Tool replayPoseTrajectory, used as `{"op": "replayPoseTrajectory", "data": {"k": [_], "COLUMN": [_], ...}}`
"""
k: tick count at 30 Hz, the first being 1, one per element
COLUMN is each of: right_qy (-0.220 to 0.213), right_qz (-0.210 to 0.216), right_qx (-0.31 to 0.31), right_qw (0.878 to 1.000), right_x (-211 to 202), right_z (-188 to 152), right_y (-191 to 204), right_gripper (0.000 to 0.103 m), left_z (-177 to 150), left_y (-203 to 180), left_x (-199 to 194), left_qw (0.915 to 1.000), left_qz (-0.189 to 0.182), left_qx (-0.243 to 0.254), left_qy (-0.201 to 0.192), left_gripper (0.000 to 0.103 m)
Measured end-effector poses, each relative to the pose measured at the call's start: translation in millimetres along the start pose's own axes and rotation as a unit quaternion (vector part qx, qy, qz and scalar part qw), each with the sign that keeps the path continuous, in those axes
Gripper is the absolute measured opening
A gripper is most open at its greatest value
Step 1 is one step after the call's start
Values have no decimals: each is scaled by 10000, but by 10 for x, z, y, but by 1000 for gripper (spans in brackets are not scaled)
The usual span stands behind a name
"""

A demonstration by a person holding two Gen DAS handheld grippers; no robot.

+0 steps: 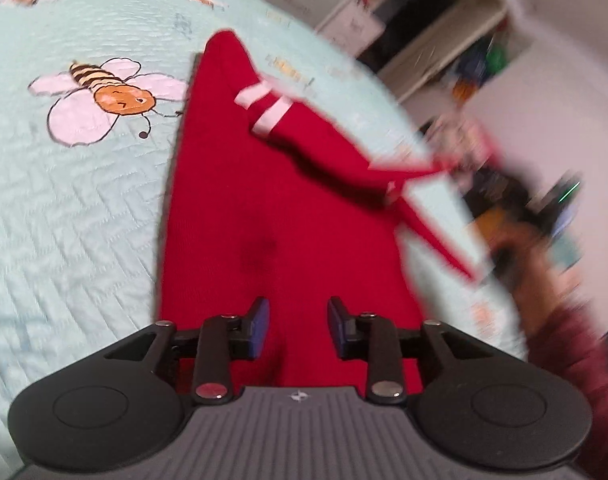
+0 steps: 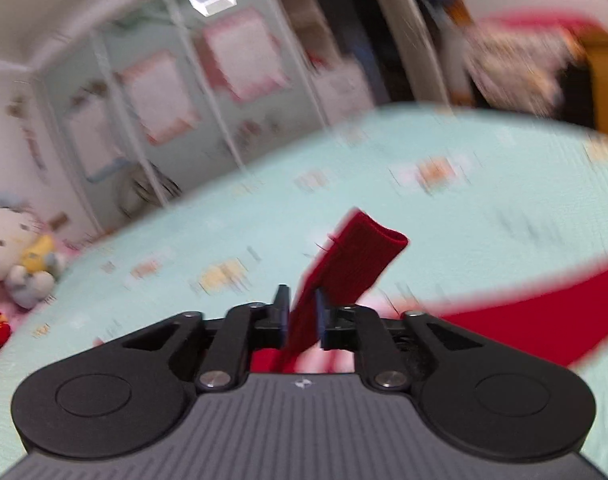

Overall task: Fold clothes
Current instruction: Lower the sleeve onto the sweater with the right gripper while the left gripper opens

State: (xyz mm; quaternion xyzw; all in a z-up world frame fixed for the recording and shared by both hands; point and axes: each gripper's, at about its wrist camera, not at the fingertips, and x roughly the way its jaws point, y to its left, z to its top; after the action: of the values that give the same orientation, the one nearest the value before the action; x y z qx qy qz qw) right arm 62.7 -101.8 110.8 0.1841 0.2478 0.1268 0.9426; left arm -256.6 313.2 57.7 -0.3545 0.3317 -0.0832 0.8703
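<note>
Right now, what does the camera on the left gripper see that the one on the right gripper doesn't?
Only the left wrist view shows the bee print on the bedspread, the white stripes on a sleeve, and the left gripper, jaws apart over the cloth.

Only the right wrist view shows the plush toys, the wardrobe, and the right gripper with a red cuff between its fingers.

Both show the red garment on the pale green bedspread.

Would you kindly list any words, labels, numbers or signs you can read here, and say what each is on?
No readable text anywhere.
Small white star-like mark, no letters: grey claw body, same in the right view.
Pink-framed sheets on cupboard doors: too blurred to read.
Bee on bedspread: picture only.
</note>
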Motion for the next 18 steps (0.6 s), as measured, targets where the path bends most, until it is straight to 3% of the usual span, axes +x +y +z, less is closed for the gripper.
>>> {"op": "replayPoseTrajectory", "data": {"k": [2, 4, 6, 8, 11, 14, 18], "right_qy": [306, 480, 729, 1087, 1931, 2744, 3235], "right_qz": [-50, 30, 257, 792, 1968, 2711, 2985], "right_qx": [351, 519, 758, 999, 838, 728, 768], "right_qw": [9989, 9975, 9941, 9859, 9576, 9197, 8946], "right_x": [-41, -193, -396, -629, -876, -874, -768], "right_z": [-176, -369, -603, -864, -1350, -1825, -2174], "right_y": [-234, -330, -366, -253, 165, 687, 1132], "right_gripper": [28, 29, 34, 34, 34, 35, 35], "left_z": [-48, -98, -149, -245, -404, -496, -469], "left_y": [47, 93, 140, 189, 219, 174, 75], "left_x": [-209, -352, -475, -550, -585, -595, -621], "left_qw": [9994, 9987, 9976, 9964, 9953, 9958, 9969], "left_qz": [-81, 111, 371, 509, 616, 578, 510], "left_qx": [-194, -282, -348, -484, -625, -628, -407], "left_qy": [-275, -400, -477, -471, -406, -345, -434], "left_gripper": [41, 42, 42, 42, 42, 42, 42]}}
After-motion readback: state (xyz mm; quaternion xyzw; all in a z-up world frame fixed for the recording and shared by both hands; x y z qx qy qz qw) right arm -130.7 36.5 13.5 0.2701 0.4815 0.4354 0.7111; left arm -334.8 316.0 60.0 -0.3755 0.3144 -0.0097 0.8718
